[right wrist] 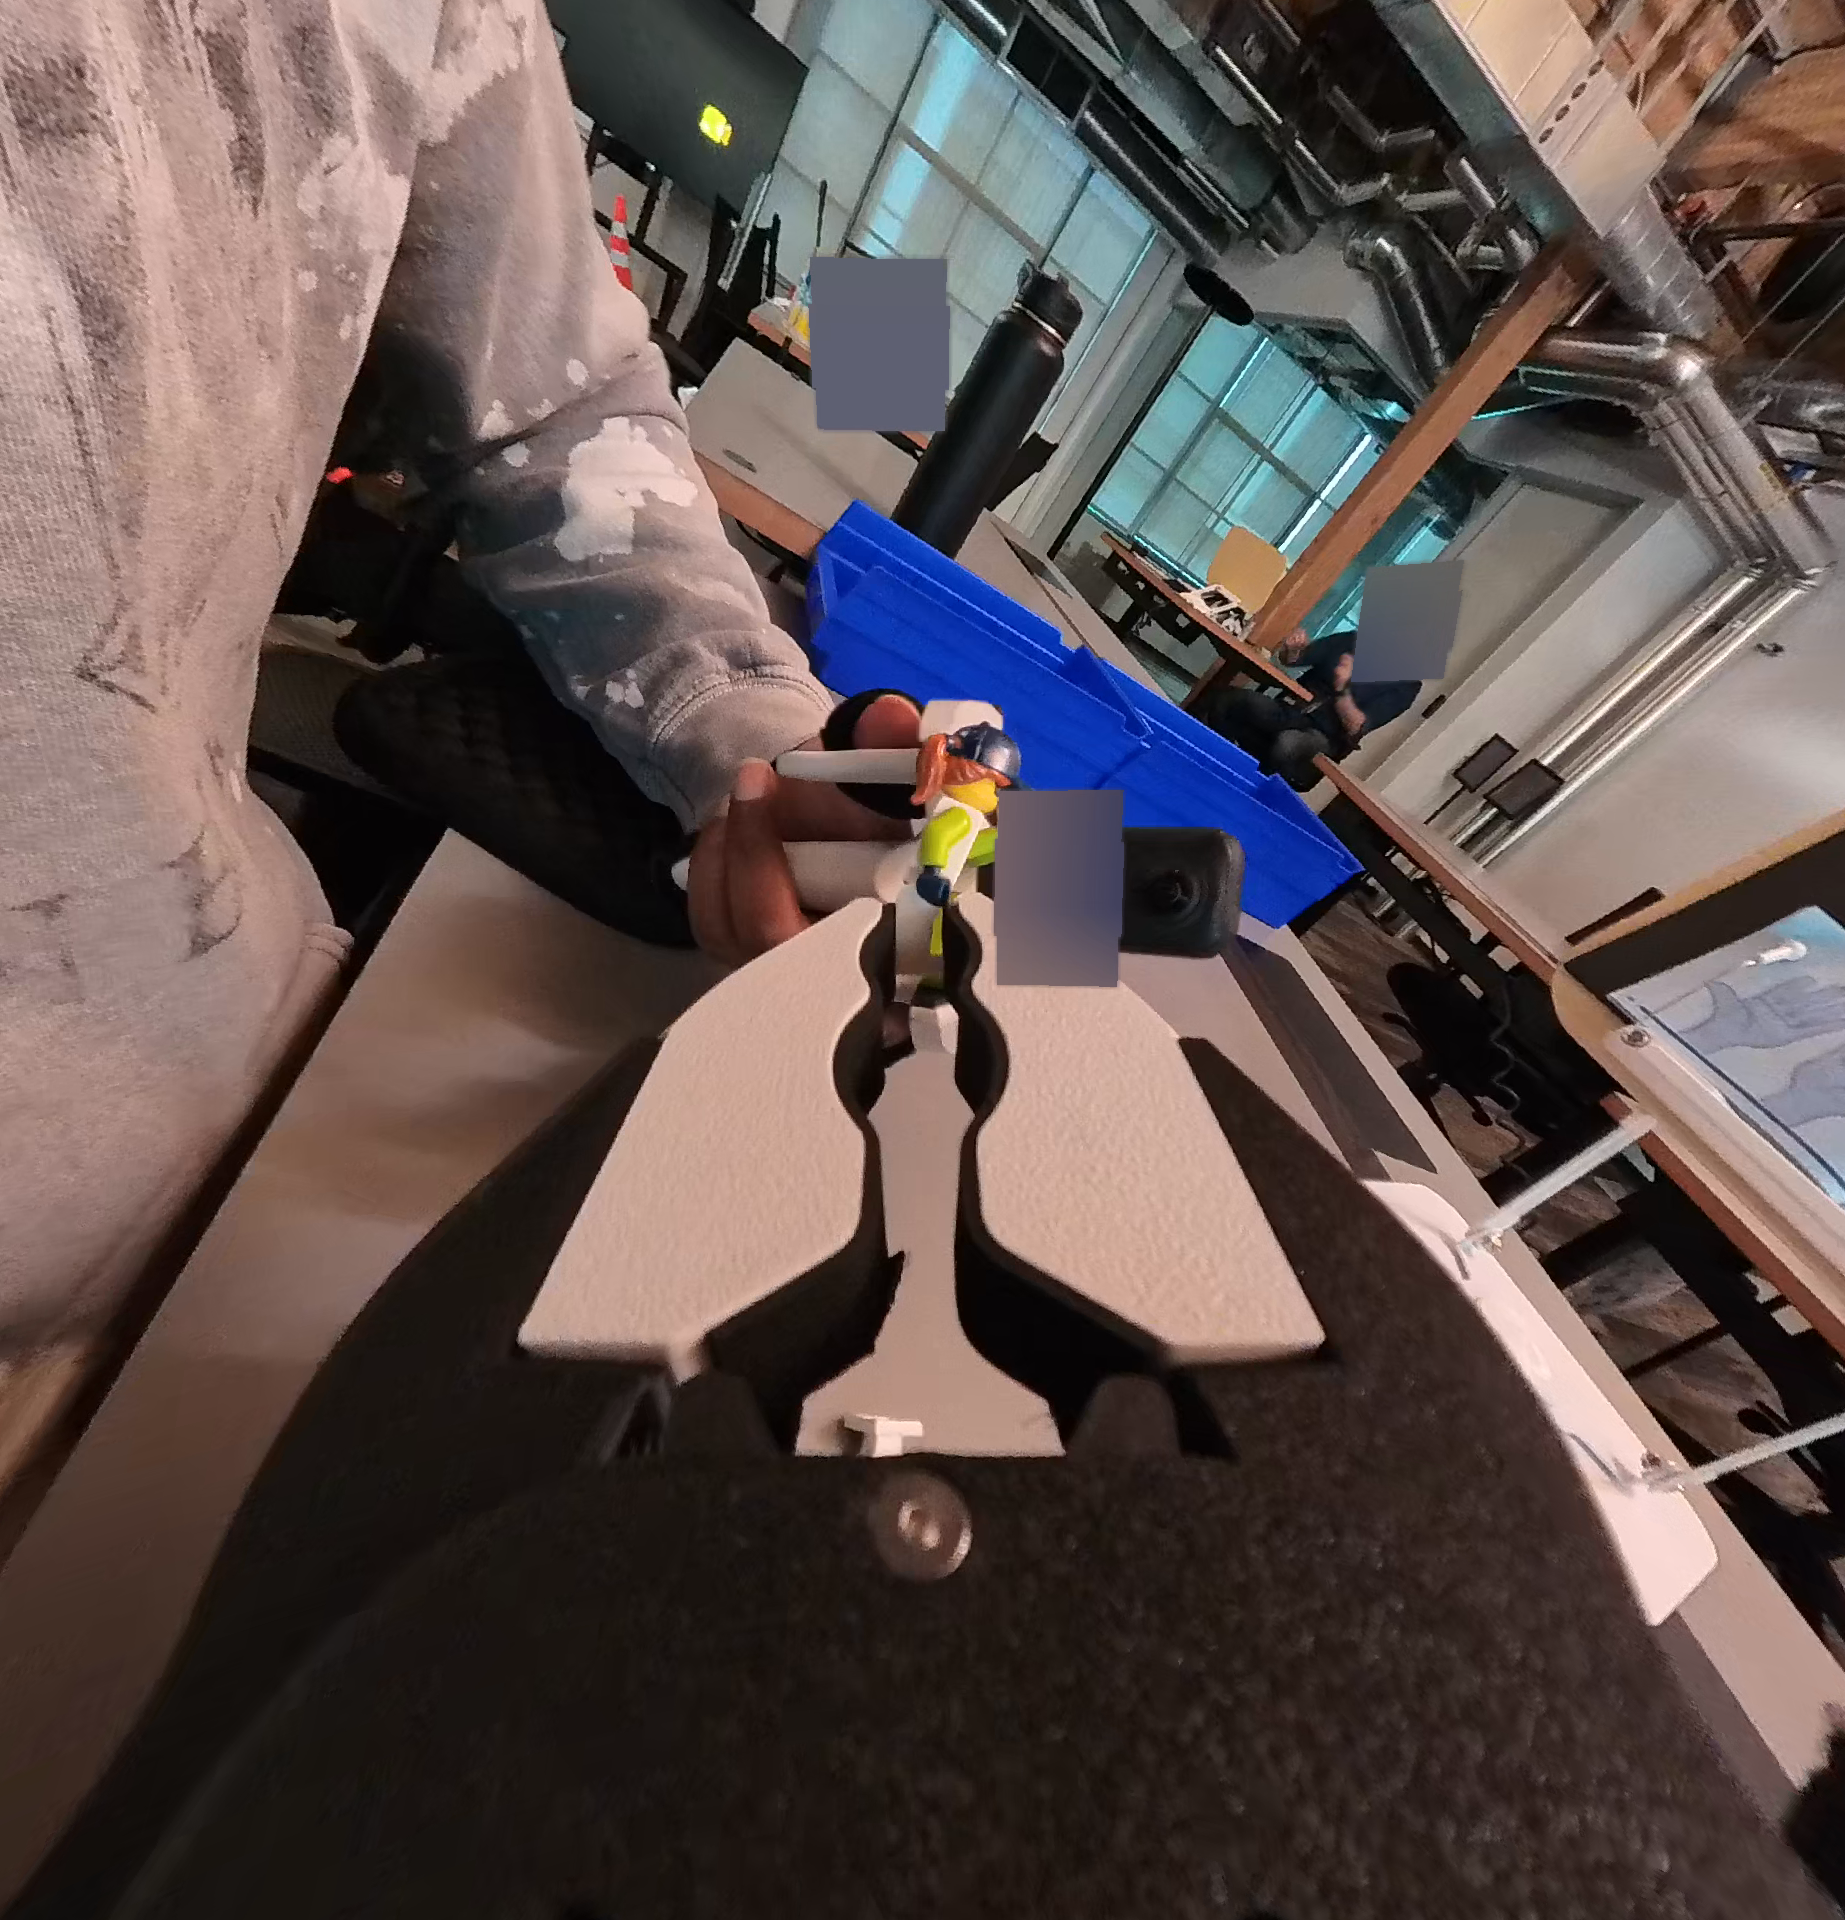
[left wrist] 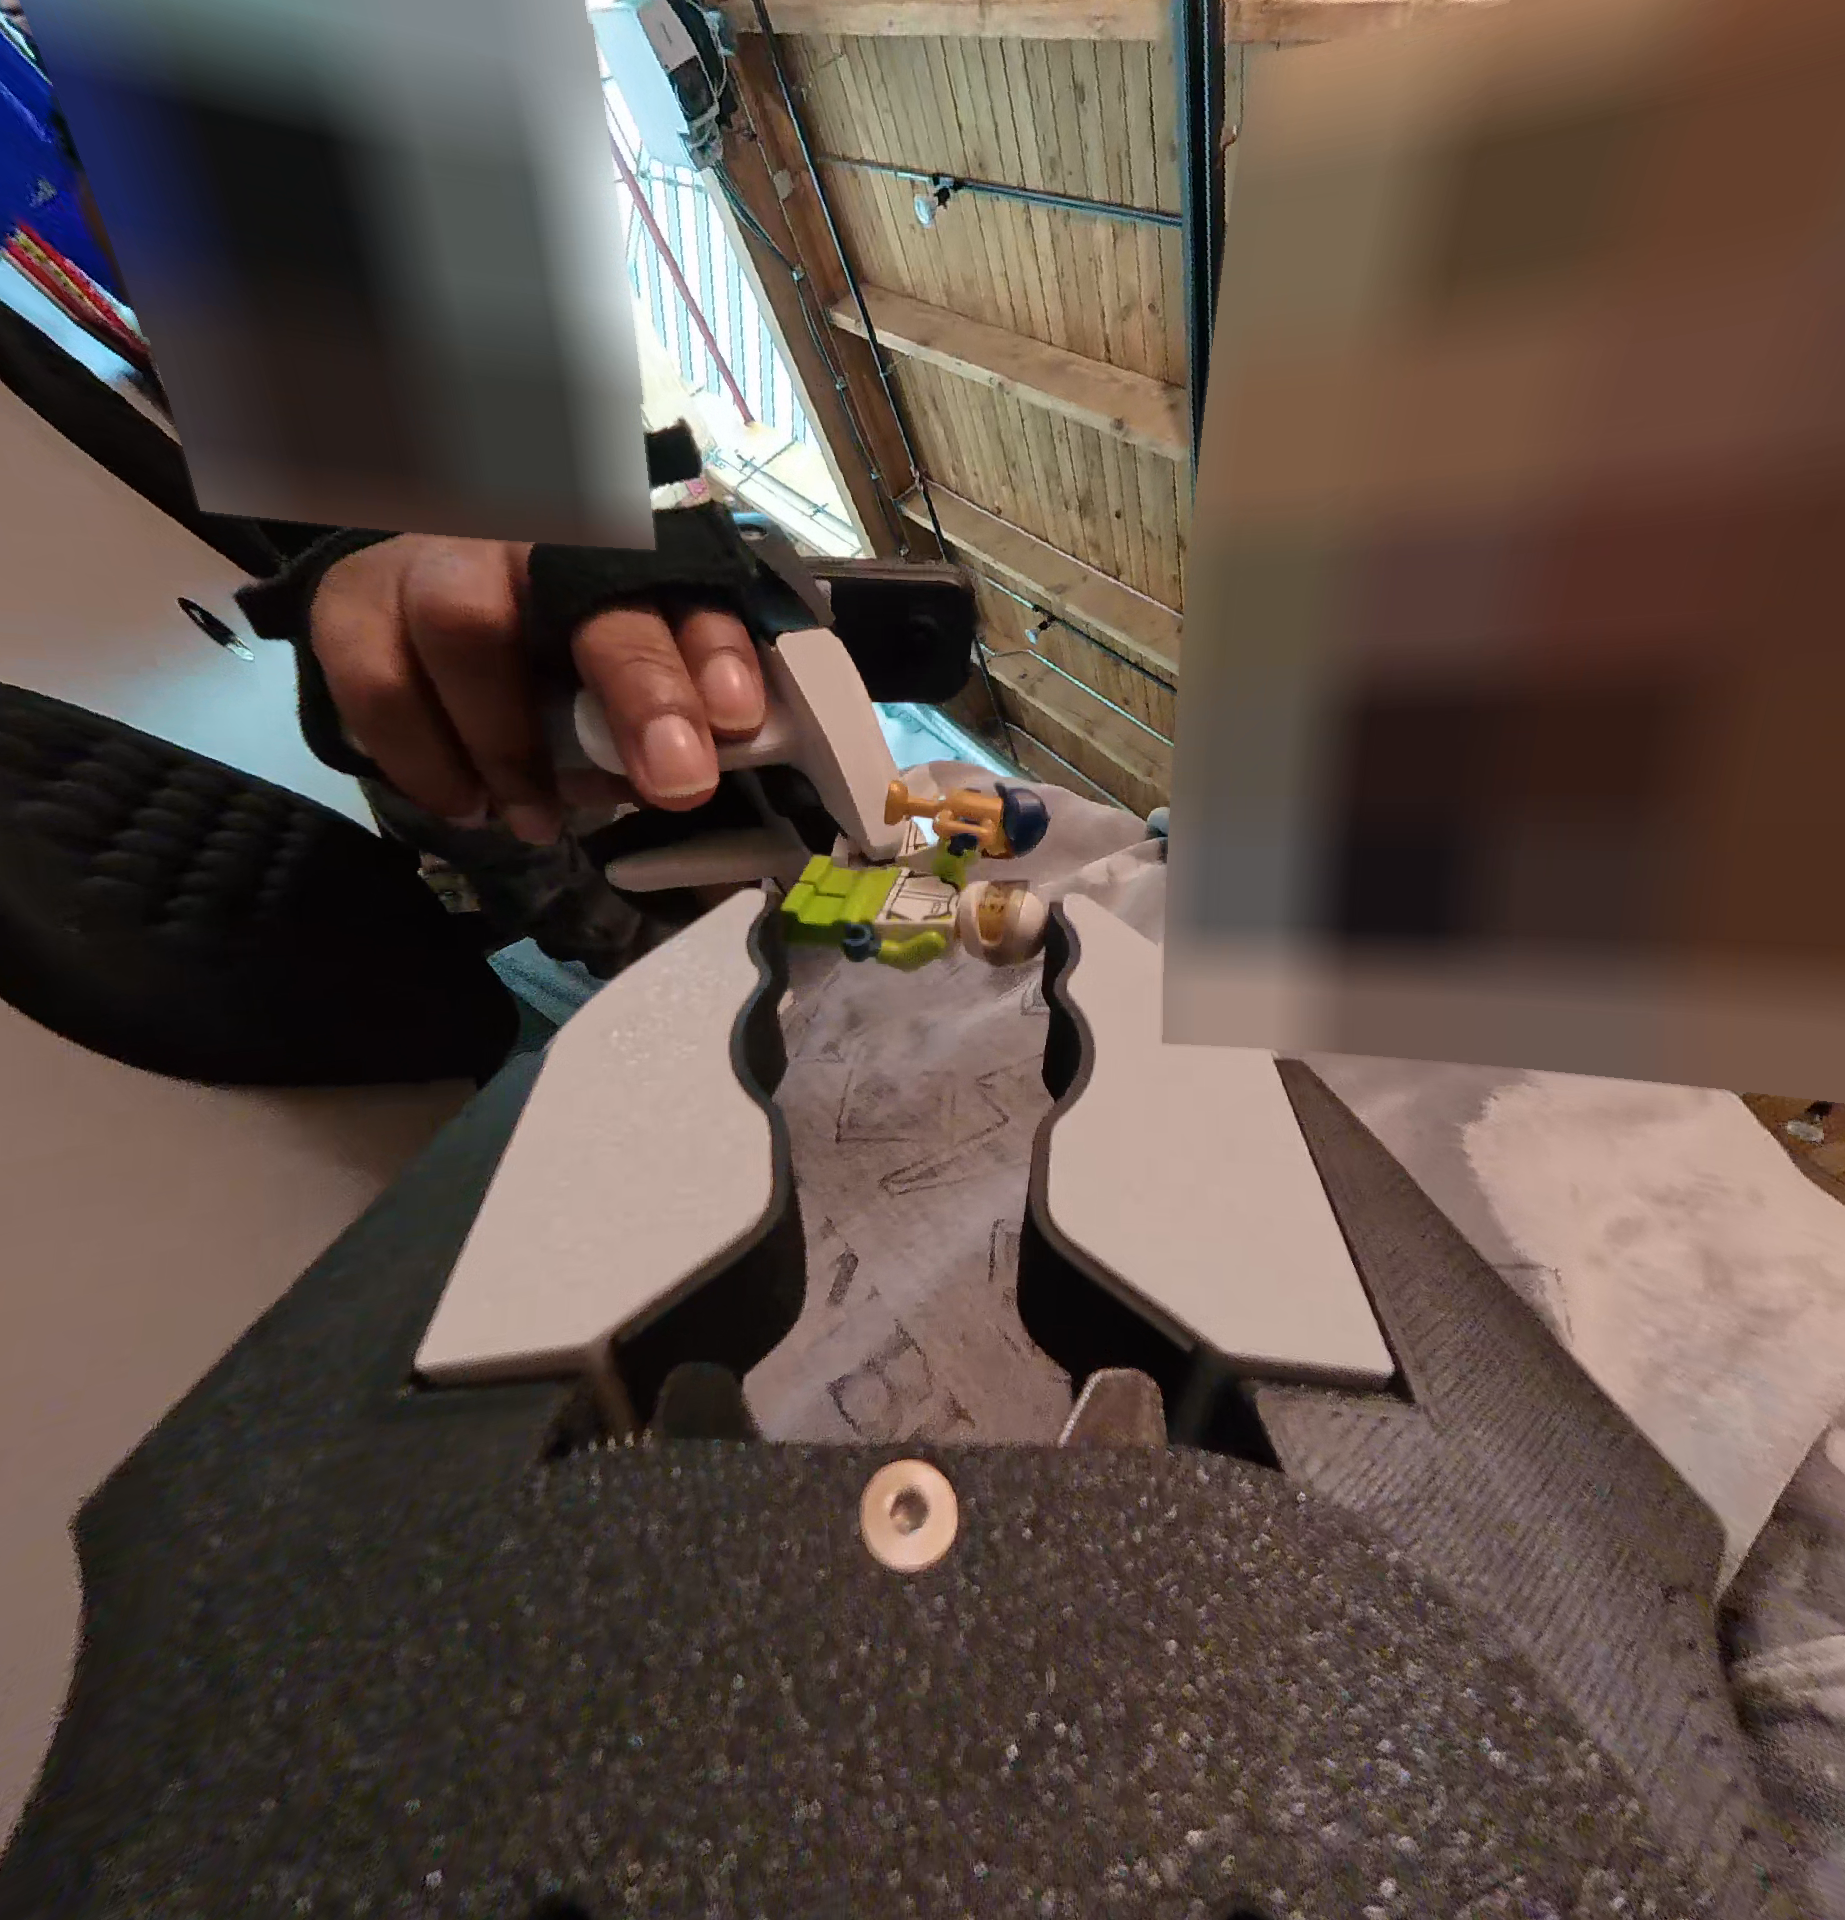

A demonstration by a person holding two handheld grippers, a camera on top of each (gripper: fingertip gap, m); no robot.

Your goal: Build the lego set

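your right gripper is clamped on a lego minifigure with a blue cap, pinching its legs between the two white fingertips so the figure stands up out of the tips, lime-and-white torso and orange ponytail above them. in the left wrist view the same capped figure shows at the tip of that far gripper, lying sideways and holding up a gold trophy.

your left gripper has its fingers spread wide, with a clear gap between them and nothing touching the pads. a second minifigure with a white helmet hangs in that gap just past the tips, lime legs to the left, helmet to the right, pressed right against the capped figure above it. whether the two are joined, you cannot tell.

your right hand wraps the far gripper's handle. a blue bin and a black bottle sit on the table beyond.
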